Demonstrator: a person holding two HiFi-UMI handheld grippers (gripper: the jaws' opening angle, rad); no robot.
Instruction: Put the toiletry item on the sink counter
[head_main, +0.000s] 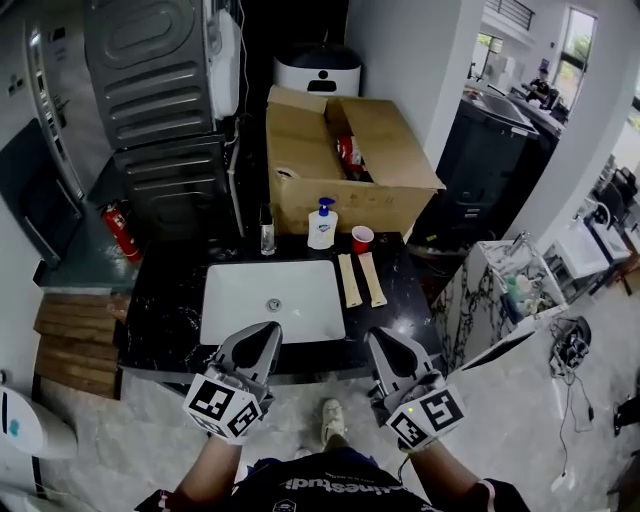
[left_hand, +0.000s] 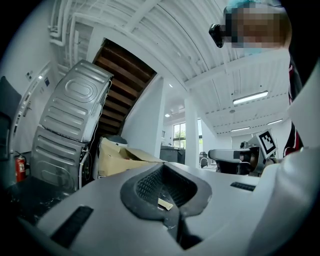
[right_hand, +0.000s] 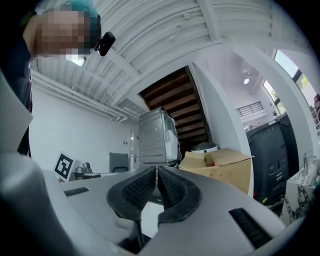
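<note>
Pump bottle (head_main: 321, 224), white with blue head, upright on glossy black table (head_main: 165, 300) behind rectangular white sink (head_main: 240, 300). Left tongs (head_main: 266, 330) and right tongs (head_main: 381, 336) held low, ribbed pads closed, seemingly empty.

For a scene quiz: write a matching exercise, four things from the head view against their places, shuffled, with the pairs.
1 soap pump bottle
2 red cup
3 fire extinguisher
4 cardboard box

A off the counter, to its left
B on the counter, right of the pump bottle
C behind the counter, flaps open
D on the counter, behind the basin

Pairs: 1-D, 2-B, 3-A, 4-C
</note>
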